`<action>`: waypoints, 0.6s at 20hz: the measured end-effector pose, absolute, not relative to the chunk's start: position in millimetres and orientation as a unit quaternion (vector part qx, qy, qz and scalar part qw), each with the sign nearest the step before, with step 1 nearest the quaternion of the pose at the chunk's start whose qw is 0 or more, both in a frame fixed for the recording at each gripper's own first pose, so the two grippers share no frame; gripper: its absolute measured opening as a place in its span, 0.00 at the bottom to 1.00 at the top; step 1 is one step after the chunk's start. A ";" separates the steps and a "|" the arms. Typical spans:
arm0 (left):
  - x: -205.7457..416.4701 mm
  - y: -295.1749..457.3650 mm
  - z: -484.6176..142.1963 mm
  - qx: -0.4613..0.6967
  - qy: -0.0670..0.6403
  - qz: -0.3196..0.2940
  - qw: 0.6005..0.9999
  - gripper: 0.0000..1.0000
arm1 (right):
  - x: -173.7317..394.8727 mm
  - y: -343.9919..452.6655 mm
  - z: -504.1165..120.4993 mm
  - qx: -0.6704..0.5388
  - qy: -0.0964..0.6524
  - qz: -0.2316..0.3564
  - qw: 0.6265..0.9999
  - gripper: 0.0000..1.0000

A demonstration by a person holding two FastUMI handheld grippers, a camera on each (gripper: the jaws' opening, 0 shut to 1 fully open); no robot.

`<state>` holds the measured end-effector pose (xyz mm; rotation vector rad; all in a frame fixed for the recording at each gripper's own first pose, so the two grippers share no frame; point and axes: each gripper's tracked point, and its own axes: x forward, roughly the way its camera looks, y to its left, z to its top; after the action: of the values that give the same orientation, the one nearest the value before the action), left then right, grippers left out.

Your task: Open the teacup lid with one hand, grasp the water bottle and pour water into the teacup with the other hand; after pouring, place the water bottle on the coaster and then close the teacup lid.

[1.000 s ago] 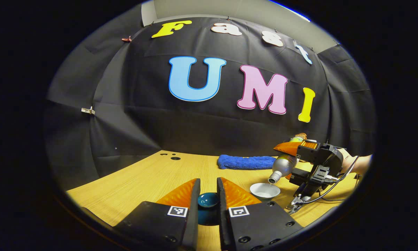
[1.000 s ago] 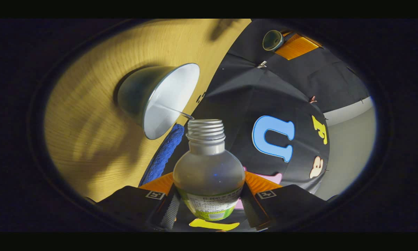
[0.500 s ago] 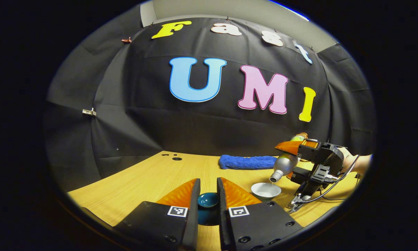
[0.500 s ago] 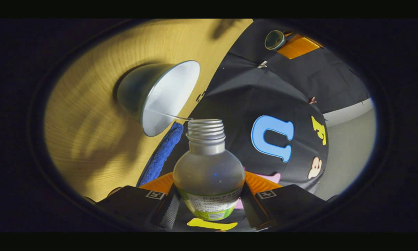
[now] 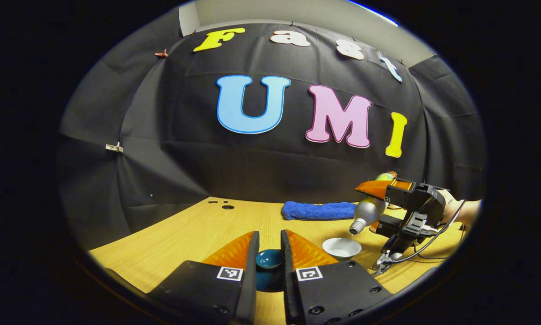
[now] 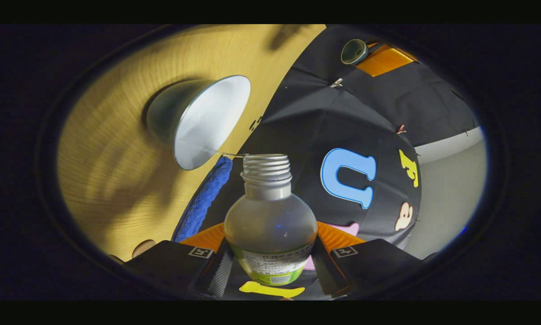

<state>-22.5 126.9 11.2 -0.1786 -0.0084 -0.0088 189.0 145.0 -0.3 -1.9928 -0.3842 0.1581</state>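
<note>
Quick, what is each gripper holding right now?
Left gripper: shut on the teacup lid.
Right gripper: shut on the water bottle, tipped toward the teacup.

Teacup [image 5: 341, 248]: white inside, metallic grey outside, lid off, upright on worktop [image 5: 198, 230]. Water bottle [image 6: 270, 225]: clear plastic, green label, uncapped, tilted neck-down, mouth just above cup rim, thin stream visible at mouth. Lid [image 5: 269, 259]: dark teal, glossy, lifted, left of cup.
</note>
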 end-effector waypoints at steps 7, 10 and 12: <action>-26.3 129.9 14.7 -0.080 -0.005 0.003 0.997 0.31 | 185.4 148.3 9.7 -0.829 -0.172 0.054 0.529 0.80; -29.0 130.1 18.3 -0.080 -0.008 0.005 0.997 0.29 | 189.9 138.2 11.6 -0.806 -0.149 0.052 0.570 0.80; -29.6 129.9 22.5 -0.078 -0.011 0.005 0.997 0.28 | 191.8 130.5 14.7 -0.784 -0.132 0.050 0.604 0.80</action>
<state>-29.6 129.9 22.5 -0.1565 -0.0214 0.0106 191.8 130.5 14.7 -1.8151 -0.3060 0.1168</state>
